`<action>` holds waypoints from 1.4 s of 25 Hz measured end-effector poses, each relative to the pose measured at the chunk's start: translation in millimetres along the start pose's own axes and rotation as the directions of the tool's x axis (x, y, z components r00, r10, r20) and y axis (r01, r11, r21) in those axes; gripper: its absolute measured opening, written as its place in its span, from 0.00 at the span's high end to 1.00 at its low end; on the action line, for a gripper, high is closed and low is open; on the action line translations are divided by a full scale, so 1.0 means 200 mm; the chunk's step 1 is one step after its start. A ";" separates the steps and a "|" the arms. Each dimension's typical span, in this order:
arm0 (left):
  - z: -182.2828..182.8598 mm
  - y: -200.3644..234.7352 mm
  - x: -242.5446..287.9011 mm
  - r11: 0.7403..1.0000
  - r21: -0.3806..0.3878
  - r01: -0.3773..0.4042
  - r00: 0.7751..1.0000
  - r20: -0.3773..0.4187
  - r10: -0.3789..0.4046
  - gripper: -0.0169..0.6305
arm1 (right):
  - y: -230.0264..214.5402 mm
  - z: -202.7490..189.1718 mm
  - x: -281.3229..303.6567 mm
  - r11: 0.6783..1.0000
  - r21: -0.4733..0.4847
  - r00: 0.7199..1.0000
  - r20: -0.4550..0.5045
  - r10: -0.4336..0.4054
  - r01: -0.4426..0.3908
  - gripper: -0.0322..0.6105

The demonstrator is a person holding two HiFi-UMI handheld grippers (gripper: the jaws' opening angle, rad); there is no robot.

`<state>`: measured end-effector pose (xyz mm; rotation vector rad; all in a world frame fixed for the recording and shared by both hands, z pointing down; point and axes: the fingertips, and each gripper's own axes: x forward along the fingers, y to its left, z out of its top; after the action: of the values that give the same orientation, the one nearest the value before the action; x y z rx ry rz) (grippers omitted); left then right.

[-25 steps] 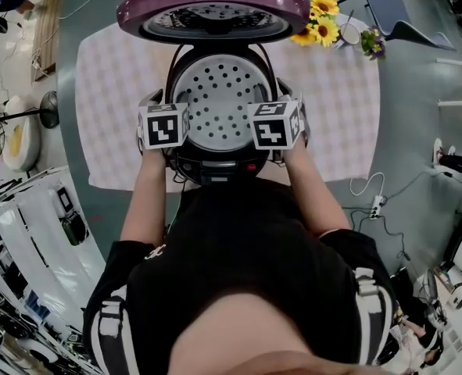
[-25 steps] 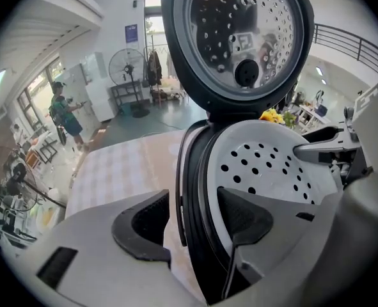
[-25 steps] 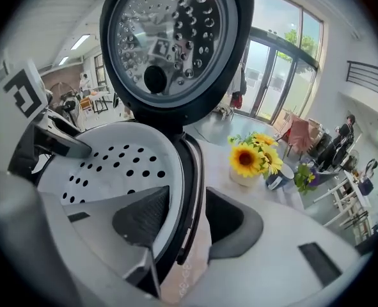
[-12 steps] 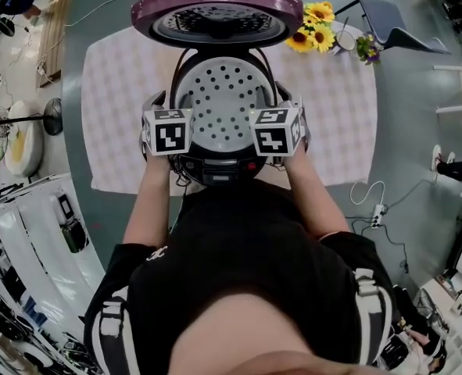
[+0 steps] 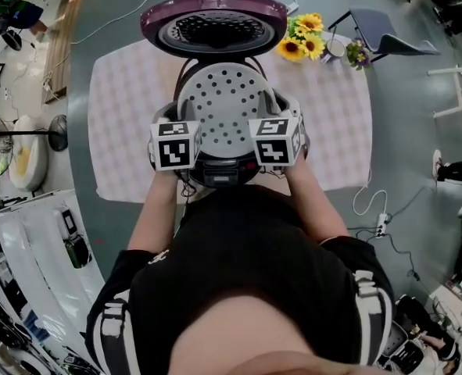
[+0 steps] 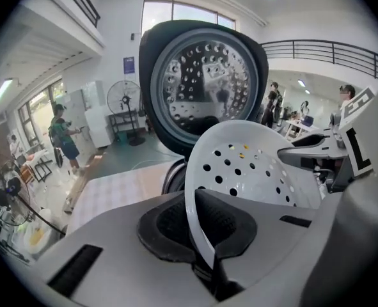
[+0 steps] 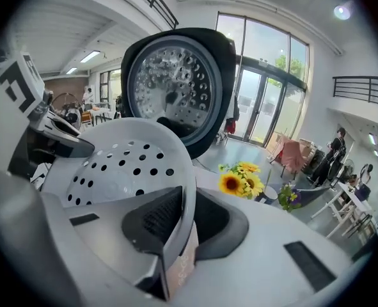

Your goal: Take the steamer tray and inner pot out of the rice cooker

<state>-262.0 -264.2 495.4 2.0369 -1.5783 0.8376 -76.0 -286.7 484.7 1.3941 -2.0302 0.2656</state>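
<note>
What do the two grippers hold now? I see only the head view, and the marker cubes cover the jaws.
Observer: In the left gripper view, the left gripper is shut on the rim of the white steamer tray. Its jaws have just been closing.
Operator: And the right one?
Observer: The right gripper has just been closing too, and it pinches the opposite rim.
Operator: Is the grip deep?
Observer: Yes. In both gripper views the rim runs along the whole black pads, not only the tips.
</note>
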 end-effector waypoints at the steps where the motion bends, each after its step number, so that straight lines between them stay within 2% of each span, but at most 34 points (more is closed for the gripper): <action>1: 0.02 -0.02 -0.02 1.000 0.003 0.007 1.000 0.013 -0.007 0.95 | -0.01 0.01 -0.03 1.000 0.002 1.000 0.009 -0.009 0.009 0.87; 13: 0.21 -0.28 -0.17 0.991 0.072 0.109 0.981 0.151 -0.119 0.95 | -0.26 0.03 -0.33 0.988 0.064 0.982 0.116 -0.148 0.141 0.88; 21: 0.26 -0.52 -0.19 0.978 0.094 0.189 0.964 0.170 -0.203 0.95 | -0.43 -0.08 -0.50 0.972 0.107 0.969 0.110 -0.220 0.208 0.88; 25: 0.27 -0.67 -0.19 0.968 0.130 0.213 0.959 0.164 -0.232 0.95 | -0.55 -0.17 -0.57 0.964 0.131 0.965 0.097 -0.244 0.230 0.88; 35: 0.32 -1.07 -0.14 0.947 0.186 0.263 0.945 0.147 -0.291 0.95 | -0.83 -0.43 -0.70 0.943 0.219 0.961 0.062 -0.268 0.249 0.89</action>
<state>-48.1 -231.4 435.4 2.4379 -1.2958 0.7199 136.2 -205.9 433.1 1.8155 -1.9051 0.3117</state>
